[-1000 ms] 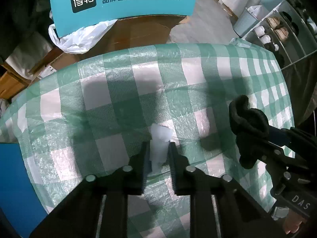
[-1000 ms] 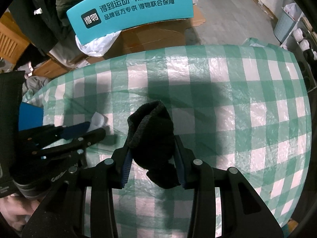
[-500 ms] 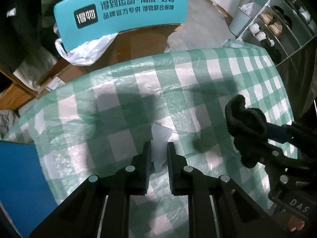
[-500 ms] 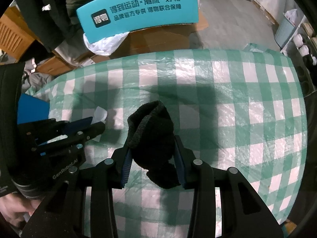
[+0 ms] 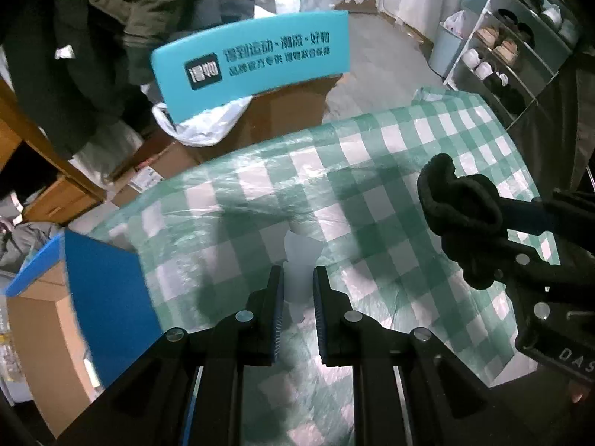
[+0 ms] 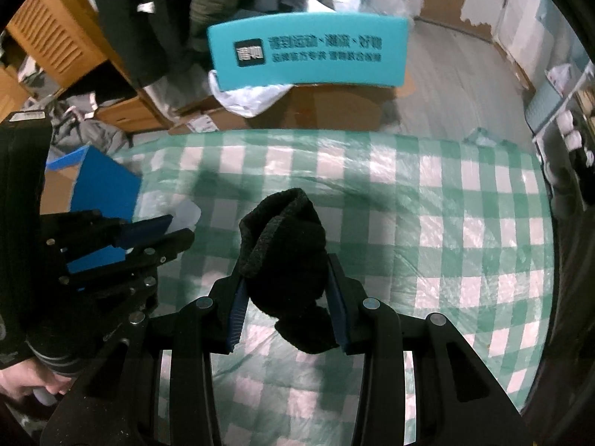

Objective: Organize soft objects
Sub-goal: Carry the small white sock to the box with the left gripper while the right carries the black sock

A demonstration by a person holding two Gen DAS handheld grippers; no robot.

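1. Both my grippers have risen off the checked cloth (image 6: 446,223); more floor shows beyond its far edge.
2. My left gripper (image 5: 298,286) pinches a pale, translucent scrap (image 5: 297,260), lower centre.
3. My right gripper (image 6: 286,290) clamps a black knitted sock (image 6: 286,245), lower centre.
4. A blue box (image 5: 104,290) sits at the cloth's left edge; a teal chair back (image 6: 308,52) stands beyond.

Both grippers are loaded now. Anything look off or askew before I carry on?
Nothing stands out. The left gripper pinches a pale soft piece, the right gripper clamps a black knit item, both off the checked tablecloth, which looks bare.
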